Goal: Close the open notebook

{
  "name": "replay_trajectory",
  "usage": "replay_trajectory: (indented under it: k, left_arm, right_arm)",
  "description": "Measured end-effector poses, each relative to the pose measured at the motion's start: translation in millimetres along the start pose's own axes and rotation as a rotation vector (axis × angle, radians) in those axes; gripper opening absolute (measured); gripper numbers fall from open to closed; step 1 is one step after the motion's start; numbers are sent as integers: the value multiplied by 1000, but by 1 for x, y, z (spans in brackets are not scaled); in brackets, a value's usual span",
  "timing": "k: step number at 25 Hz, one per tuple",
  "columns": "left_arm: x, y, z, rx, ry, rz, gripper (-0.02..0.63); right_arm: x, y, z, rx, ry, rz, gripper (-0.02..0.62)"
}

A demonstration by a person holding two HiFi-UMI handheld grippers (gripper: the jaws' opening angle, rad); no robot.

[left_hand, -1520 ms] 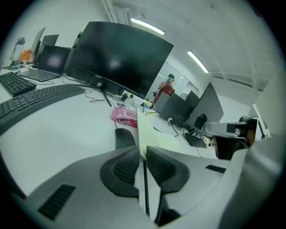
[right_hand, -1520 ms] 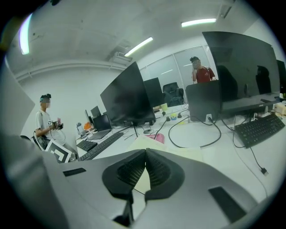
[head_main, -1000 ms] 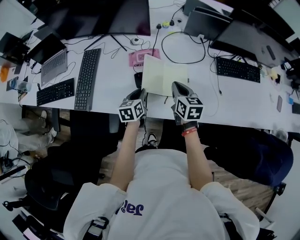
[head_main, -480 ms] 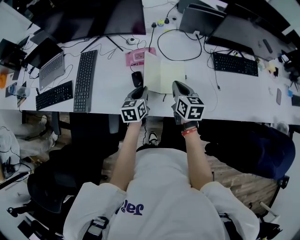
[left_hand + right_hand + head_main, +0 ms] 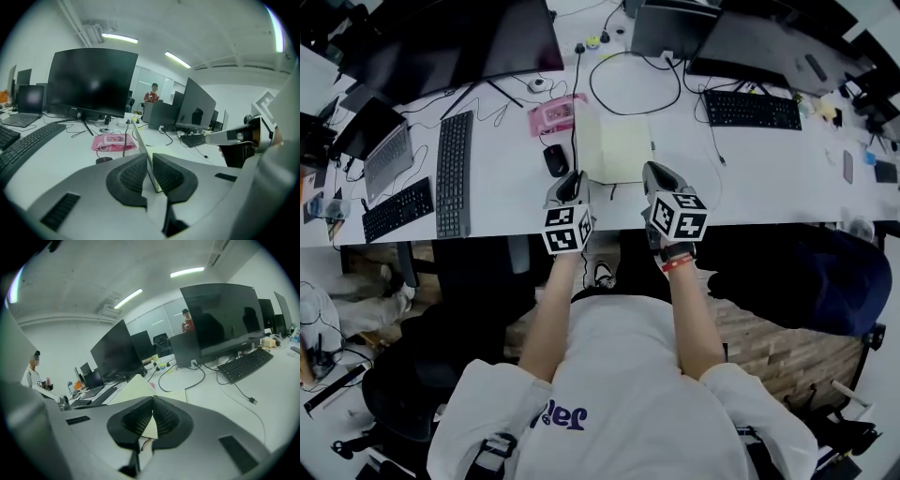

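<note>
Head view: notebook (image 5: 628, 148) (left leaf upright)

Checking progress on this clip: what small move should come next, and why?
Probably carry the left gripper toward the right gripper, folding the left cover over. It pinches that cover, already standing on edge, while the right gripper clamps the right page.

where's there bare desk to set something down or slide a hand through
Best patch: the bare desk in front of the right keyboard, right of the notebook. A second strip lies between the long keyboard and the mouse. Behind the notebook it is crowded: pink pack and looped cable.
</note>
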State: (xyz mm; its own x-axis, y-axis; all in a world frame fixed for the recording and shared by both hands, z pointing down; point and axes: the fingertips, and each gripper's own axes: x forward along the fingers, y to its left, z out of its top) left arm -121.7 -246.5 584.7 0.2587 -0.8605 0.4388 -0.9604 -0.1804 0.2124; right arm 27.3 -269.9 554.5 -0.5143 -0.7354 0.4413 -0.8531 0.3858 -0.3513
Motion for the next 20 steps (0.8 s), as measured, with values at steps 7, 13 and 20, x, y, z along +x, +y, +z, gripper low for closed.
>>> replay_trajectory:
  k: [7,13,20]
  left_arm:
    - [5,-18,6,170,-30,75,53]
    - [12,-32,10,240,-57,104,52]
    - [19,-54,10,243,-63,67,43]
  right_arm:
    - [-12,-17,5,30,-37,-28,2]
    - [-18,-29,4,59,-52,-44,2]
    - [-26,-38,1,85,-66,-54,2]
